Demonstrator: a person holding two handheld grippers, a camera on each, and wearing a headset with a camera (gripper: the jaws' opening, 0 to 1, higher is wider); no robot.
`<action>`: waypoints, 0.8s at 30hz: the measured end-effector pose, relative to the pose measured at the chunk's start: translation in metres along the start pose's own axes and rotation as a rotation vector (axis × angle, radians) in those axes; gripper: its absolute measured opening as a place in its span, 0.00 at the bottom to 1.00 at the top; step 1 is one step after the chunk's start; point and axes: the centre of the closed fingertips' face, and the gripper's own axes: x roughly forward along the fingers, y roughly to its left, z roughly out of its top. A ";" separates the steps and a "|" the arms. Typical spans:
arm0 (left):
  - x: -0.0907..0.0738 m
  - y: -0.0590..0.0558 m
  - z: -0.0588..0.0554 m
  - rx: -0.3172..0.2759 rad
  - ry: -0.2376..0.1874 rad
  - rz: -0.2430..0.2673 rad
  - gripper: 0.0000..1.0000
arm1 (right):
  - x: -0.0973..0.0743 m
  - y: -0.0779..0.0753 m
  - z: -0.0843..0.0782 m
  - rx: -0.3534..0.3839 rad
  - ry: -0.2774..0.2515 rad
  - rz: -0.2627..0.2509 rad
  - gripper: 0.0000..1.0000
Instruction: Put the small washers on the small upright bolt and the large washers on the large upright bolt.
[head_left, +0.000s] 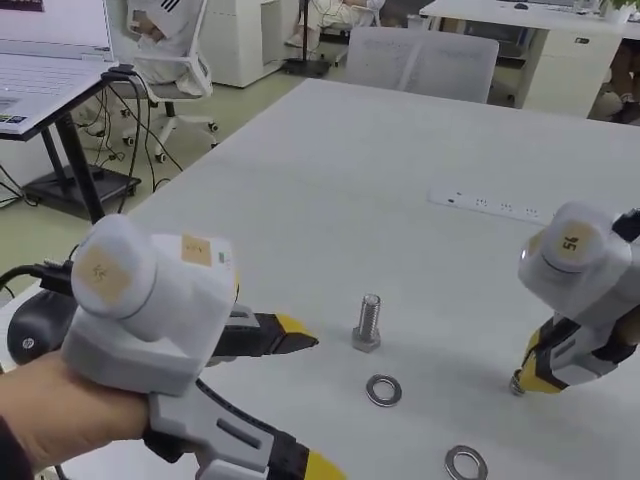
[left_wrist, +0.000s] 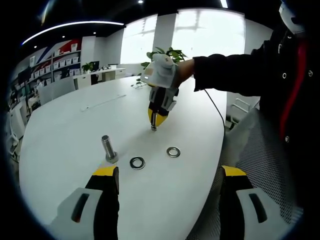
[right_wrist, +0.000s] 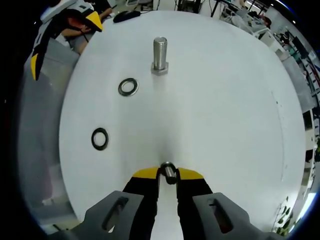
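My right claw (right_wrist: 168, 179) was pinched narrow on the small bolt (right_wrist: 168, 171), which stood on the surface (right_wrist: 225, 100). I judged the bolt had to sit plumb before any release, or it would topple. Ahead and left of that claw lay a washer (right_wrist: 100, 138) and a second washer (right_wrist: 128, 86), with the large bolt (right_wrist: 159, 54) beyond. My left claw (left_wrist: 169, 172) hung wide open.

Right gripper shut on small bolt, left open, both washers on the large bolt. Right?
No: both washers lie flat on the table beside the large bolt, per the head view; right gripper shut on small bolt, left gripper open.
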 end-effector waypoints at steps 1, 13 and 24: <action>0.000 0.000 0.000 -0.001 0.000 0.000 0.82 | 0.001 0.000 0.000 -0.002 0.001 0.000 0.14; 0.000 0.002 0.000 -0.004 -0.002 0.002 0.82 | 0.006 -0.001 -0.003 -0.003 0.002 0.003 0.14; 0.001 0.003 -0.001 -0.003 -0.001 0.000 0.82 | 0.005 -0.001 -0.003 0.001 -0.002 -0.001 0.17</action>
